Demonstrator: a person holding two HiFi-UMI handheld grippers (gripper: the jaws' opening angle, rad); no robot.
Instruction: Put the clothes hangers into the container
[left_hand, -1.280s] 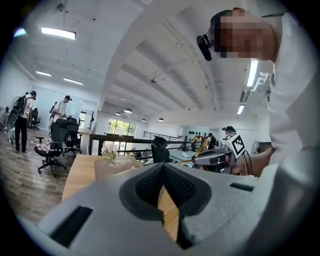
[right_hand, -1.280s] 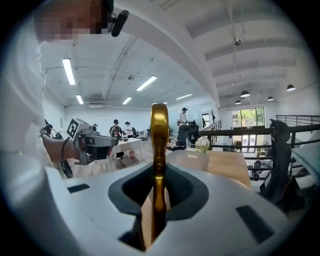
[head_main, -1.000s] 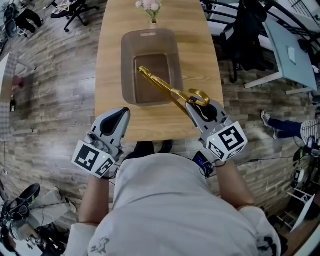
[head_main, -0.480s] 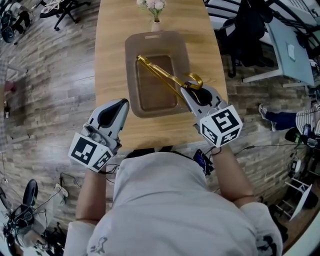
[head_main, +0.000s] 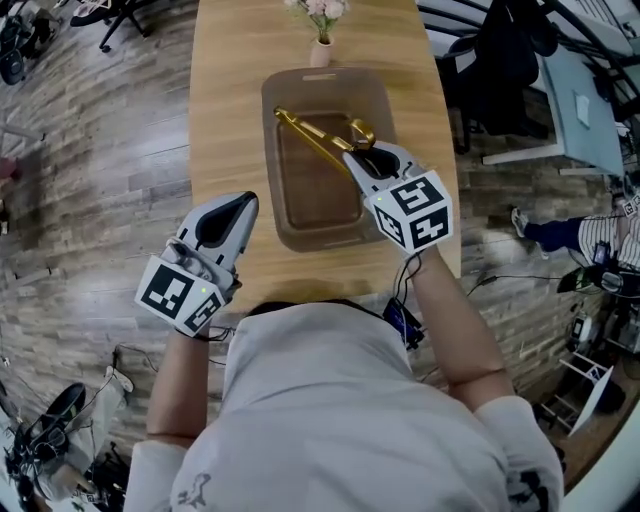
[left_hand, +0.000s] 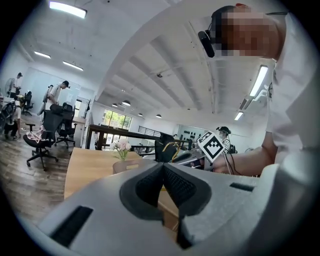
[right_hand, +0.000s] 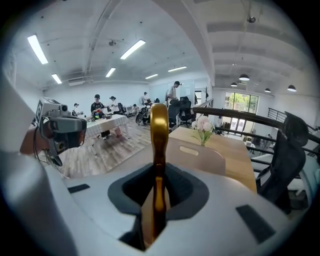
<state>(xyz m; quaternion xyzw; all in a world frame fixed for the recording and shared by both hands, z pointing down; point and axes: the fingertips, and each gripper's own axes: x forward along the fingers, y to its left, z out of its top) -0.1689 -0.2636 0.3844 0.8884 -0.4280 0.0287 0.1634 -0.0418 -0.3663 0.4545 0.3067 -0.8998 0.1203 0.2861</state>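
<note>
- A person stands at a long wooden table (head_main: 225, 100), seen from above, with a two-jaw gripper in each hand.
- A brown, see-through container (head_main: 300, 78), rectangular with rounded corners, sits open-topped on the table's middle, its long side running away from the person.
- A gold clothes hanger (head_main: 312, 138) slants across the container's opening, within the line of its rim. Its thin far end points to the container's far left corner; its curved hook is at the near right.
- Whether the hanger's far end touches the container's floor cannot be told.
- The right gripper (head_main: 362, 160) reaches over the container's right side, and its claw pinches the hanger close to the hook. In the right gripper view the gold bar (right_hand: 159, 130) rises straight up from between the dark pads.
- The left gripper (head_main: 244, 200) is over the table's near left edge, beside the container and apart from it. Its claw is pressed together with nothing in it.
- A small vase of pale pink flowers (head_main: 322, 20) stands just beyond the container's far end.
</note>
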